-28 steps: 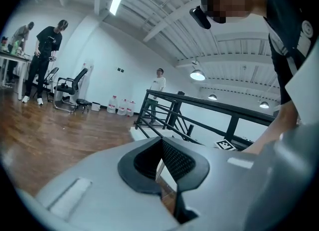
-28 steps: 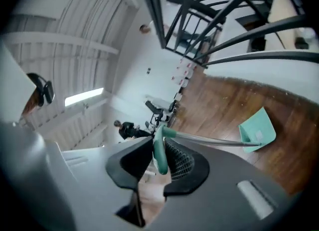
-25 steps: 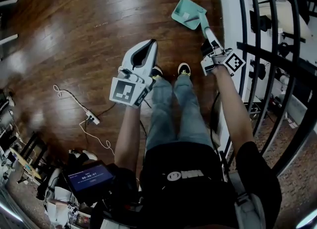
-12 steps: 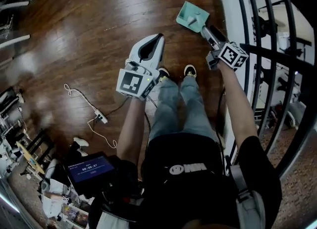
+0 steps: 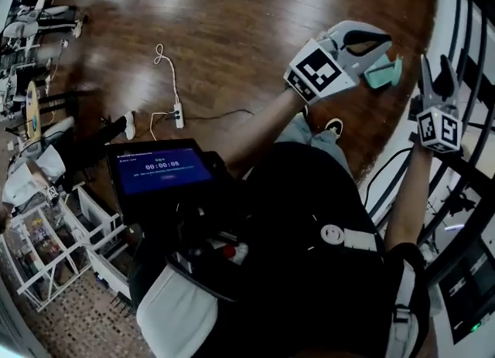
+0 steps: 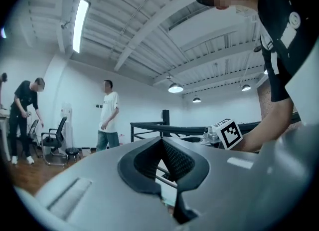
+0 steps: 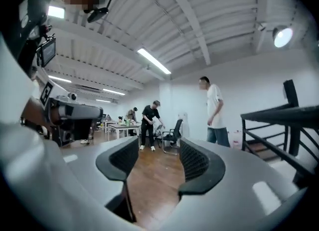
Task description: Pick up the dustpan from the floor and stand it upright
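The teal dustpan (image 5: 380, 77) is on the wooden floor by the white stair base, partly hidden behind my left gripper (image 5: 384, 39); I cannot tell how it stands. The left gripper is raised in front of me, its grey jaws closed tip to tip with nothing between them (image 6: 162, 142). My right gripper (image 5: 435, 63) is held up at the far right above its marker cube, clear of the dustpan. Its jaws are opening, and only floor shows between them (image 7: 158, 150).
A black stair railing (image 5: 473, 32) runs along the right edge. A white power strip and cable (image 5: 178, 114) lie on the floor at left. A tablet screen (image 5: 158, 169) hangs at my chest. Racks (image 5: 46, 271) stand lower left. People (image 7: 149, 122) stand across the room.
The right gripper has let go of the dustpan handle, opened, rolled and risen. The left gripper has risen too. The head view has swung, so the dustpan now shows behind the left gripper.
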### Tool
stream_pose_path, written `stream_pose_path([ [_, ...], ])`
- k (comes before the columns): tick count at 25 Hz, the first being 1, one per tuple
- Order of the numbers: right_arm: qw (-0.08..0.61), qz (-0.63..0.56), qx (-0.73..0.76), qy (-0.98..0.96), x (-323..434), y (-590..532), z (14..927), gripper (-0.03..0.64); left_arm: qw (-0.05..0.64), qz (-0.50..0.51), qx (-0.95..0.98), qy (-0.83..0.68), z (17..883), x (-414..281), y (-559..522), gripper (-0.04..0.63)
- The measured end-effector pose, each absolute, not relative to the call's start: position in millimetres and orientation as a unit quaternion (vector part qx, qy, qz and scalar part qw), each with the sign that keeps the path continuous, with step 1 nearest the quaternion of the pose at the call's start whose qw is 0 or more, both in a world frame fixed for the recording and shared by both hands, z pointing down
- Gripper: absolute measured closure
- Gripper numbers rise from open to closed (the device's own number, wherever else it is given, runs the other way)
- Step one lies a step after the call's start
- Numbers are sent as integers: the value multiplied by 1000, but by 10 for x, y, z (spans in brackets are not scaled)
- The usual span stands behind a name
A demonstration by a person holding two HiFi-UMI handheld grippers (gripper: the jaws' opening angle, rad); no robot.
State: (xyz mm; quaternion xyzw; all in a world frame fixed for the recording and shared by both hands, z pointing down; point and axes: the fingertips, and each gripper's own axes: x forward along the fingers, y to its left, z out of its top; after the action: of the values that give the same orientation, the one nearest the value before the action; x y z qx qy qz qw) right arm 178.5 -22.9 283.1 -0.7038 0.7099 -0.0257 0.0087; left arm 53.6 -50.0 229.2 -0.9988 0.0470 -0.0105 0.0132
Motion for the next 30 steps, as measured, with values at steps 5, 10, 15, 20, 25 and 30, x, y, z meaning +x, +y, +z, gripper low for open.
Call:
stream_pose_path([
  [5, -55, 31, -626, 777, 951, -230, 2649, 615, 2, 39, -995, 87, 1856, 202, -511, 581],
  [10, -46, 12, -604, 796, 556, -205, 2627, 615, -17, 39, -993, 111, 1894, -67, -567, 581],
  [15, -46, 22, -607, 793, 510, -205, 2557, 615, -19, 31, -993, 109, 1955, -121, -530, 581],
  [20, -42, 50, -614, 787, 382, -189, 2540, 615, -21, 35, -996, 80, 1970, -182, -449, 581],
  [25, -56, 30, -619, 783, 328, -248, 2442, 615, -27, 30, -994, 98, 1886, -229, -497, 581],
  [30, -46, 40, -621, 781, 535, -196, 2163, 615, -25, 35, -996, 80, 1621, 48, -419, 581],
])
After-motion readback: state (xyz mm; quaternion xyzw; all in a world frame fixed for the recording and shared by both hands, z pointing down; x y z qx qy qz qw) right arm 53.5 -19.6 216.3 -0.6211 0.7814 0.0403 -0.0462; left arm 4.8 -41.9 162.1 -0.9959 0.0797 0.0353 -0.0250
